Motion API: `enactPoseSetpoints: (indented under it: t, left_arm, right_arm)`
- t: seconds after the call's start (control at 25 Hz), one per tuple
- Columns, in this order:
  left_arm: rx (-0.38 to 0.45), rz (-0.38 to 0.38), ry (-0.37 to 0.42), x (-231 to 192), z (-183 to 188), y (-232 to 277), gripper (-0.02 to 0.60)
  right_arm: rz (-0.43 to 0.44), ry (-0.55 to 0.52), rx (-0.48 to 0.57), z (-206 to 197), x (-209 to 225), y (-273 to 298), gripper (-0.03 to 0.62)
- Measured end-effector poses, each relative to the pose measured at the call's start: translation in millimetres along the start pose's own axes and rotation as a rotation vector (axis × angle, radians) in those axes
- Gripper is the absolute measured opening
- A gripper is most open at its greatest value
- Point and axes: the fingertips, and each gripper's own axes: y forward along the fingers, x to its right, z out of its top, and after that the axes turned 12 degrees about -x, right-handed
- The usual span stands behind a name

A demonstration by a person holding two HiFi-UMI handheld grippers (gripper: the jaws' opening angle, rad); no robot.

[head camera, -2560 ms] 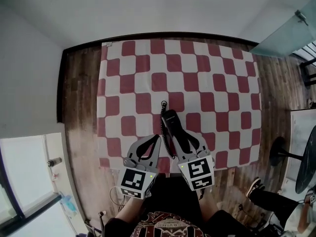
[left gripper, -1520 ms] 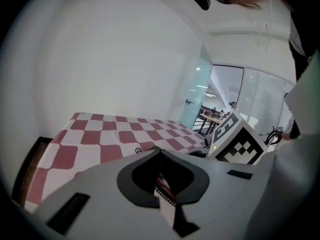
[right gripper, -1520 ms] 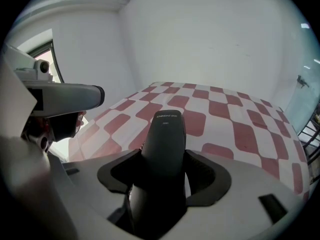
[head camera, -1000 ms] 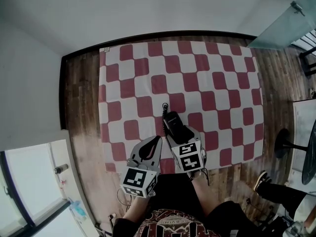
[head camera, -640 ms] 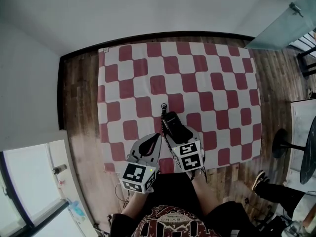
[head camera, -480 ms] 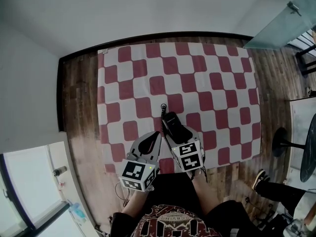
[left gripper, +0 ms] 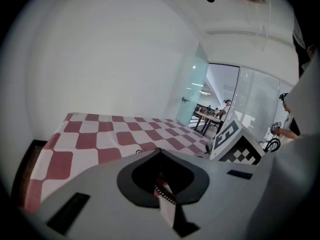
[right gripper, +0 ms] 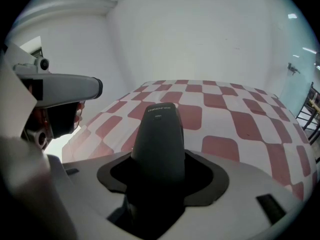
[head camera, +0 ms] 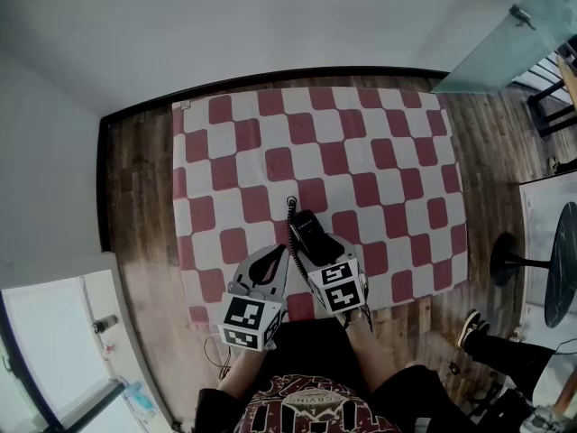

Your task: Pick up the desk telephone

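The black telephone handset (head camera: 312, 234) is held over the near part of the red-and-white checkered cloth (head camera: 361, 152), with my right gripper (head camera: 322, 253) shut on its lower end. In the right gripper view the handset (right gripper: 159, 134) rises straight out between the jaws of my right gripper (right gripper: 160, 160). Its coiled black cord (head camera: 292, 216) trails along its left side down onto the cloth. No telephone base shows. My left gripper (head camera: 276, 253) hangs just left of it, shut and holding nothing; its closed tips (left gripper: 159, 153) point across the cloth.
The cloth covers a wooden table (head camera: 135, 197) set against a white wall. To the right stand a pedestal base (head camera: 505, 253), a round table (head camera: 563, 273) and a glass partition (head camera: 505, 43). A person's shoe (head camera: 469, 327) rests on the floor at the lower right.
The right gripper has kept its hold on the handset, which has drawn slightly nearer and looks shorter. The left gripper has stayed beside it. The head view has shifted a little.
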Motion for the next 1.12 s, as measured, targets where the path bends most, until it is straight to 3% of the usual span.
enactPoseSetpoints:
  t: [0.44,1.12]
  left_arm:
    - [-0.027,-0.013,0.023,5.4,-7.3,-2.4,0.002]
    - [-0.029,-0.039,0.053,18.8,-4.8,1.0,0.002]
  right_arm:
    - [0.039,-0.021,-0.057,-1.9,1.0,-6.4,0.281]
    - [0.075,-0.019,-0.005,7.8,-6.4,-56.4,0.281]
